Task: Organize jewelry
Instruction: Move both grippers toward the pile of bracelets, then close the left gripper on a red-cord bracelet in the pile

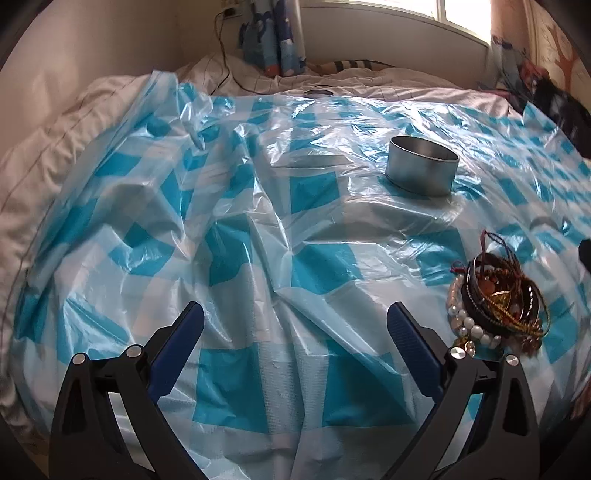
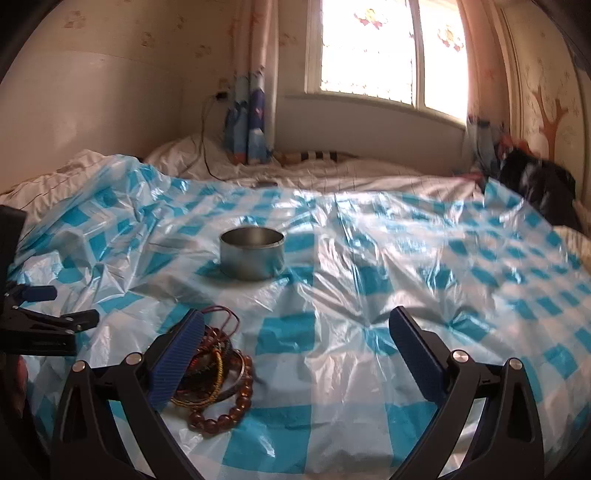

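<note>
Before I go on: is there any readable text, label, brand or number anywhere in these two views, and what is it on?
None: no readable text in either view.
Metal tin: bare sides, no label or marking visible.
Jewelry pile: beads, cords and bangles only, no tag with lettering.
Checked plastic sheet: blue and white squares, no print.
Curtain: pictures only; any lettering is too blurred to read.
Window stickers: washed out by glare.

Blue-checked plastic sheet (image 1: 258, 229); silver tin (image 1: 423, 170)
</note>
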Tool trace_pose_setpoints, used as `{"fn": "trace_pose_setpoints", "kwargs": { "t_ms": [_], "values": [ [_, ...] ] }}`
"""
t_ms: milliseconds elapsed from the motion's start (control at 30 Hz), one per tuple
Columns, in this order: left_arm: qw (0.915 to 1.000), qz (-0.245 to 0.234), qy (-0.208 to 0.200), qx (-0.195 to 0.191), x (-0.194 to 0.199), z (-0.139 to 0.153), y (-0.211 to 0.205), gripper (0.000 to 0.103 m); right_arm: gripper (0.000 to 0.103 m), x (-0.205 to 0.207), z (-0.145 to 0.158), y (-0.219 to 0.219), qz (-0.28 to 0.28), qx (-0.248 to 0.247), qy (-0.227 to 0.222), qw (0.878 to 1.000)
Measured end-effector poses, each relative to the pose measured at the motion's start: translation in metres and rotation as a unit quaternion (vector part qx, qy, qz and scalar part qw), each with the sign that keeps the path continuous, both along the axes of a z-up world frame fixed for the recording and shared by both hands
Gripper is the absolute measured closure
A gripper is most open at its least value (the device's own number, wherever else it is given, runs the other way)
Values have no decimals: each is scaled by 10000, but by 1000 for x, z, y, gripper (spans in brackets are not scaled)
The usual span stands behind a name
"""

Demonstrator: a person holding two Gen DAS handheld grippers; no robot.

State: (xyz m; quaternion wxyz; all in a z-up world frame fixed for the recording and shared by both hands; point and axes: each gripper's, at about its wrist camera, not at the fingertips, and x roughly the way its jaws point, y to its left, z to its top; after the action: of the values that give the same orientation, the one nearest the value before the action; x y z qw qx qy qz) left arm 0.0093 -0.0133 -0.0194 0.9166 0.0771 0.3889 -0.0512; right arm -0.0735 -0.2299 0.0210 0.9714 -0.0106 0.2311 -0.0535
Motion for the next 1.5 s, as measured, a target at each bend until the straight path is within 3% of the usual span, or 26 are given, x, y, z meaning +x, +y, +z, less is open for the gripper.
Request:
{"fn": "trace_pose_setpoints", "kwargs": {
  "t_ms": [233, 367, 500, 767, 1000, 1100, 1167, 1400, 1500],
  "values": [
    [9999, 33, -144, 65, 0, 3, -1, 8, 7, 3, -2, 5, 34, -78, 100, 9999],
    [9992, 154, -234, 298, 0, 3, -1, 8, 7, 3, -3, 5, 35, -72, 118, 9999],
    [9991, 180, -61, 391, 5, -2, 2, 8, 7, 4, -4, 6, 57, -93, 144, 9998],
    [9999, 53, 107, -21, 4, -4, 8, 8, 7, 9, -7, 2, 38, -54, 316, 9995],
    [9985, -424, -282, -179, -5, 12, -8, 8, 7, 19, -16, -6, 39, 225, 737, 9970],
    [9933, -874, -263, -703, -4, 18, -15, 8, 7, 20, -17, -8, 21, 271, 769, 9967],
    [9856, -1247, -79, -1141, 6, 20, -24, 7, 7, 20, -16, -10, -40, 306, 735, 9968],
    [9736, -1827, 189, -1357, 33, 16, -73, 8, 7, 19, -13, -27, -231, 734, 650, 9949],
    [9624, -2184, 371, -1572, 41, 11, -89, 8, 7, 21, -14, -35, -282, 965, 684, 9926]
  ]
}}
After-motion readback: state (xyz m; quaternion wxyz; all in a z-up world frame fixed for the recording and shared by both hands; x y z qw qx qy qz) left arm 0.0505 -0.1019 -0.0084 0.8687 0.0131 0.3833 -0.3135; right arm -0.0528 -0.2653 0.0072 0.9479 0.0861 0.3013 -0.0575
